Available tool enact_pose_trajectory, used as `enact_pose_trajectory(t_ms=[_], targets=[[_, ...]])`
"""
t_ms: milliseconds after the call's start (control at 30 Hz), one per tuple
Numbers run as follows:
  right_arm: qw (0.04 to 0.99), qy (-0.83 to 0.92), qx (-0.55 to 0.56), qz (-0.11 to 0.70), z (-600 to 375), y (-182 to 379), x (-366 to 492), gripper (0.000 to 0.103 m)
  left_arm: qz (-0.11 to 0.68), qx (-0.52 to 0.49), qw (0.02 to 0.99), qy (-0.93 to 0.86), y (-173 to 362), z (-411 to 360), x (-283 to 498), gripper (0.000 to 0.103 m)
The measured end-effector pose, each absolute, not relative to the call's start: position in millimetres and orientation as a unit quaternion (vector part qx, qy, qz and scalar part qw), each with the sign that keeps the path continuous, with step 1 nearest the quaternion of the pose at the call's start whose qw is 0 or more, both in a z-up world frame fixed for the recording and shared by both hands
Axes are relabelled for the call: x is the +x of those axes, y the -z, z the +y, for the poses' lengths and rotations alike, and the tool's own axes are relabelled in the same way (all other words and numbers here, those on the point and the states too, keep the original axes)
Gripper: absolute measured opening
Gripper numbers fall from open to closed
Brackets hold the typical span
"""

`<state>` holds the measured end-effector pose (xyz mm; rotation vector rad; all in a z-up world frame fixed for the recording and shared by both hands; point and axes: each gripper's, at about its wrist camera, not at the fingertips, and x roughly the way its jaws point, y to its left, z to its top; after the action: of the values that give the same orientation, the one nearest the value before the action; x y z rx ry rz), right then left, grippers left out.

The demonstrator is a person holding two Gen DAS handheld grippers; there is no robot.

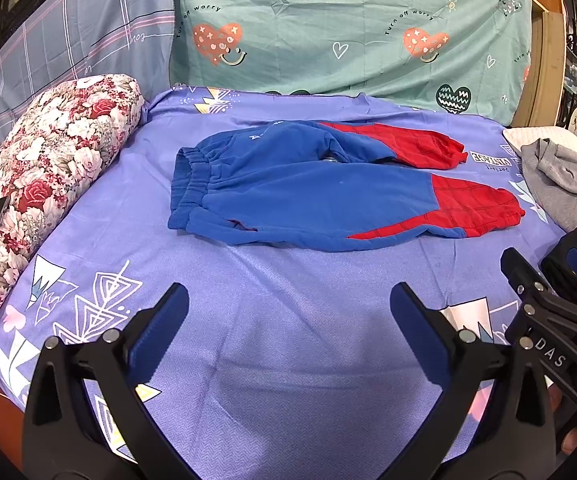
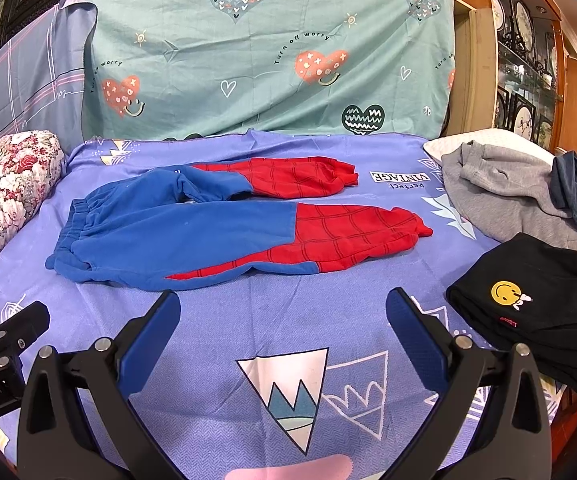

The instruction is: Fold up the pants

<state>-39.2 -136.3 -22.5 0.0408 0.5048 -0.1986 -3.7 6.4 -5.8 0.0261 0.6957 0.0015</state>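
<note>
The pants (image 1: 328, 196) are lying flat across the purple sheet (image 1: 288, 340), waistband (image 1: 192, 184) toward the floral bolster (image 1: 36, 168) and the 2 red-cuffed legs (image 2: 352, 232) pointing at the clothes pile (image 2: 500, 184), with nothing folded yet, so this looks like the approach before fold 1. The left gripper (image 1: 288, 304) and right gripper (image 2: 284, 308) are both hovering over bare sheet short of the near hem, jaws spread wide and holding nothing. Next move probably calls for pinching the near leg at waistband and cuff, then carrying it over the far leg.
</note>
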Motion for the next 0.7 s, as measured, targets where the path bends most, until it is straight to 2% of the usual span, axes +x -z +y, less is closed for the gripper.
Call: enact_pose_trajectory(t_ms=[567, 700], targets=[[0.960, 0.098, 0.021, 0.260, -140, 30, -30, 0.102, 0.353, 0.017, 0.935, 0.003, 15, 8, 9, 0.101], [0.954, 0.075, 0.036, 0.289, -149, 40, -18, 0.102, 0.383, -0.005, 0.923, 0.030, 23, 18, 26, 0.101]])
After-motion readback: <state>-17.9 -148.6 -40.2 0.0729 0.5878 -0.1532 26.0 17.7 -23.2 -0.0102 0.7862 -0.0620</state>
